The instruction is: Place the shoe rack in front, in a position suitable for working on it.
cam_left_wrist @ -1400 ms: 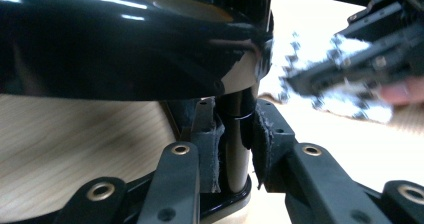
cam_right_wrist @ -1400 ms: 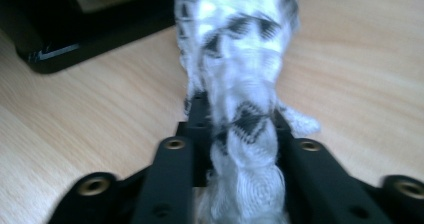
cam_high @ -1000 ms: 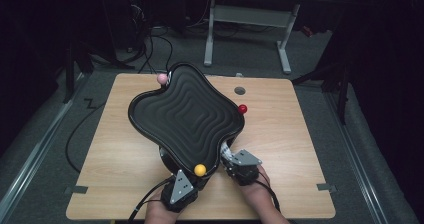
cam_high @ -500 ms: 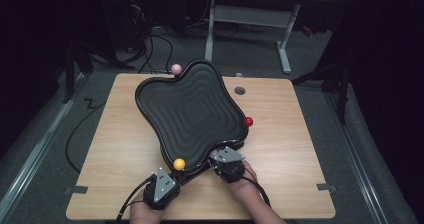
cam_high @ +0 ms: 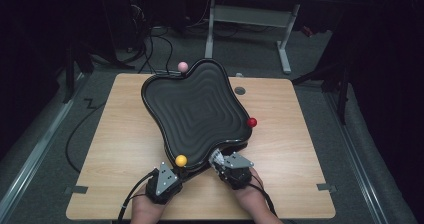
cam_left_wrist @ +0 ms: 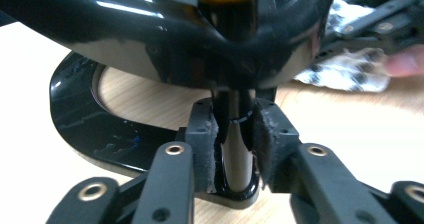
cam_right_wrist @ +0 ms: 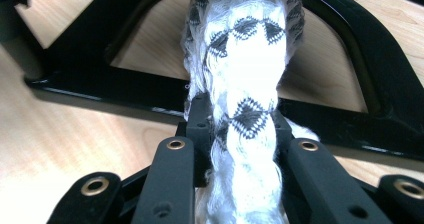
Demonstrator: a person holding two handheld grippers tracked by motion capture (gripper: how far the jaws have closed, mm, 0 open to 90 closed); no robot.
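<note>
left hand-held gripper (cam_left_wrist: pixel 235 154) clenches the black tray stand's post (cam_left_wrist: pixel 236 149); right hand-held gripper (cam_right_wrist: pixel 240 134) grips a white patterned cloth (cam_right_wrist: pixel 247 84).

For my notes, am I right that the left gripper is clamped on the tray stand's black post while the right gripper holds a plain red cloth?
Not quite: the cloth in the right gripper is white with black patterning, as the right gripper view shows. The left gripper does clamp the black post.

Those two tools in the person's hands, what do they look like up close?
Each is a black handheld tool. The left tool and right tool each carry a grey three-cornered plate on top and trail a black cable. In the gripper views the jaws are black bars with metal-ringed holes, and the pads look dark and fuzzy. No sleeves are visible.
</note>
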